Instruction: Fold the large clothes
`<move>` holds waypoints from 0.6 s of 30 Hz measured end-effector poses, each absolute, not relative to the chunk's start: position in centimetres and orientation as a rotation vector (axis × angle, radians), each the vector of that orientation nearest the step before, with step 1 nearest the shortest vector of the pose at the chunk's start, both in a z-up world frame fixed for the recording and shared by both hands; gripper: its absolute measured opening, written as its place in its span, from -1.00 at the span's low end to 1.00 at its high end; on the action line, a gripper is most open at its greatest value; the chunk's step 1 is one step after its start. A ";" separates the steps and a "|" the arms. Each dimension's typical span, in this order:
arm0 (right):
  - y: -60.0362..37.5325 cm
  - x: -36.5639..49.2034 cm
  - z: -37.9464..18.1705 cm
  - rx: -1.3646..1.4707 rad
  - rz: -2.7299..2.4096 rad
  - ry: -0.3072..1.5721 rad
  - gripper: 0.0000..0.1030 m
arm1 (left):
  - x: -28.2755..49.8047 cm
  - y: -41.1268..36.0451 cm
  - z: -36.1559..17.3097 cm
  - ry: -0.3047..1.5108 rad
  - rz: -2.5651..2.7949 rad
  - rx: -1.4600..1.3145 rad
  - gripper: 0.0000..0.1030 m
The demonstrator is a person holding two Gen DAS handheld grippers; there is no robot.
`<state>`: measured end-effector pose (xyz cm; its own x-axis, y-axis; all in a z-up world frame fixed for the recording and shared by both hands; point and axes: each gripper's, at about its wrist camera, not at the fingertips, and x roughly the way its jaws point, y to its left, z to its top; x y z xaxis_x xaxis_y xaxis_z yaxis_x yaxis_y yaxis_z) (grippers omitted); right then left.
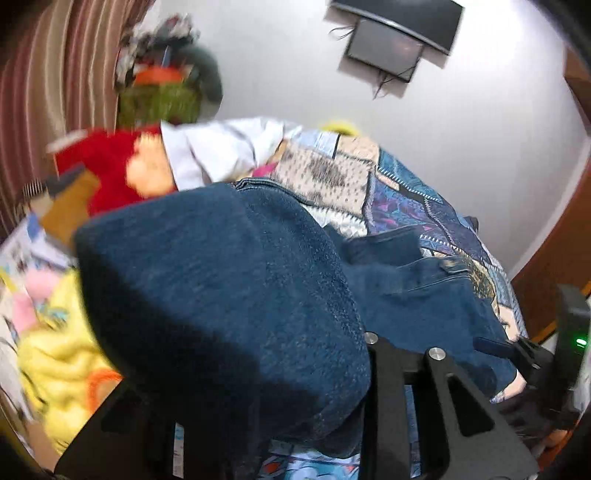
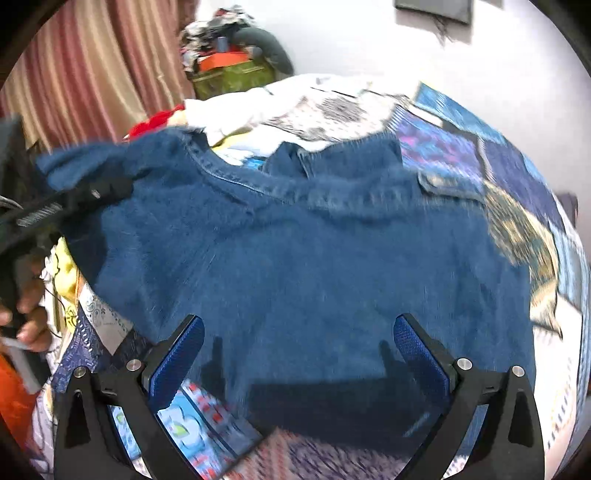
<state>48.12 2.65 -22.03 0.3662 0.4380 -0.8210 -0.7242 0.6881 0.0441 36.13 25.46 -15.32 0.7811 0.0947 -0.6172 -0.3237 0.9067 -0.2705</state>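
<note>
A large blue denim shirt (image 2: 314, 258) lies spread over the patchwork bed cover, collar toward the far side. My right gripper (image 2: 299, 343) is open, its blue-padded fingers (image 2: 177, 362) held just above the near hem. My left gripper (image 2: 107, 192) shows at the left of the right wrist view, shut on the shirt's left side. In the left wrist view the lifted denim (image 1: 221, 295) drapes over the fingers and hides the fingertips. The right gripper (image 1: 569, 343) shows at the right edge there.
A patchwork quilt (image 2: 517, 177) covers the bed. White cloth (image 1: 221, 151), a red plush toy (image 1: 110, 166) and yellow fabric (image 1: 55, 350) lie at the left. A green basket (image 2: 232, 77) piled with things stands by striped curtains (image 2: 92, 74). A TV (image 1: 399, 33) hangs on the wall.
</note>
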 end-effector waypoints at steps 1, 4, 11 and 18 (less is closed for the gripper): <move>3.9 48.2 -22.7 -0.365 0.785 0.948 0.98 | 35.7 25.4 -14.7 0.628 0.235 -0.348 -0.42; 6.8 48.7 -25.6 -0.392 0.813 1.056 0.98 | 35.4 25.5 -14.3 0.630 0.249 -0.305 -0.45; 9.3 49.4 -28.4 -0.366 0.854 1.216 1.00 | 36.8 25.2 -14.6 0.651 0.284 -0.260 -0.51; -0.4 51.0 -21.9 -0.023 0.799 1.143 0.97 | 40.2 20.3 -11.1 0.589 0.217 -0.172 -0.60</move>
